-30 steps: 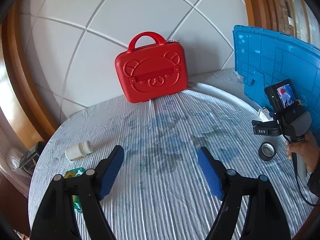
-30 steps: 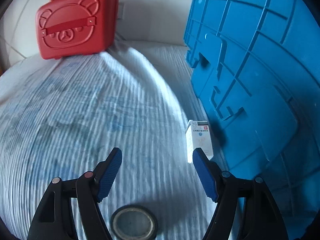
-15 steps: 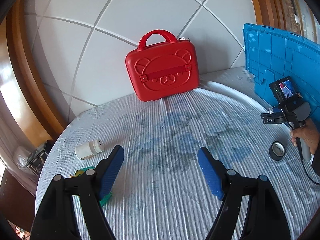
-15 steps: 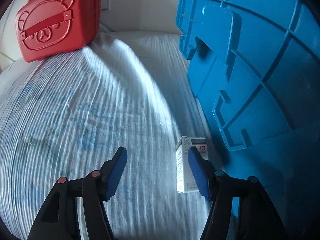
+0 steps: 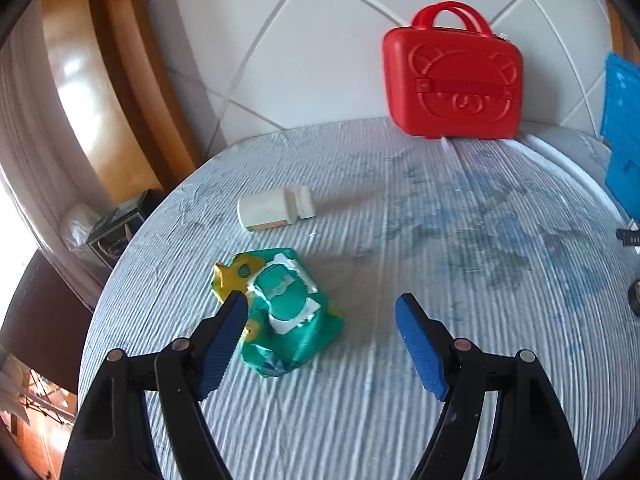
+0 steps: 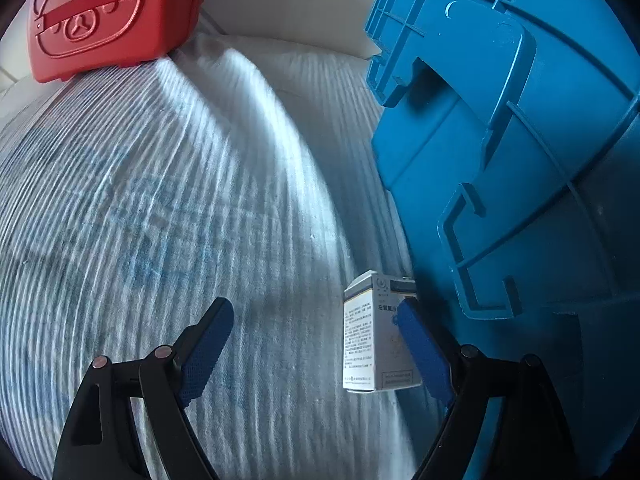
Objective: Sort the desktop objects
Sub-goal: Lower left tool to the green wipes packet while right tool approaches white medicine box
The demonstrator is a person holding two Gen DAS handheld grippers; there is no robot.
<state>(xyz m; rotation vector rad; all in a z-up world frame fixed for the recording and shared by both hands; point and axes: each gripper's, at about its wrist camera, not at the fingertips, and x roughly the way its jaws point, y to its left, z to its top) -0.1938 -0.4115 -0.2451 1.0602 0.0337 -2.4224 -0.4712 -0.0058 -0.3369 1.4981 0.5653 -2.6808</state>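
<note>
Striped tablecloth, red case closed, blue crate, left claw and right claw released.

My left cam is bright w/ daylight glare on the wood trim at left; the case looks slightly smeared. My right cam is dimmer: the crate shades the box, and a sunlit streak crosses the cloth. Fisheye bends edges, corners go black.
</note>
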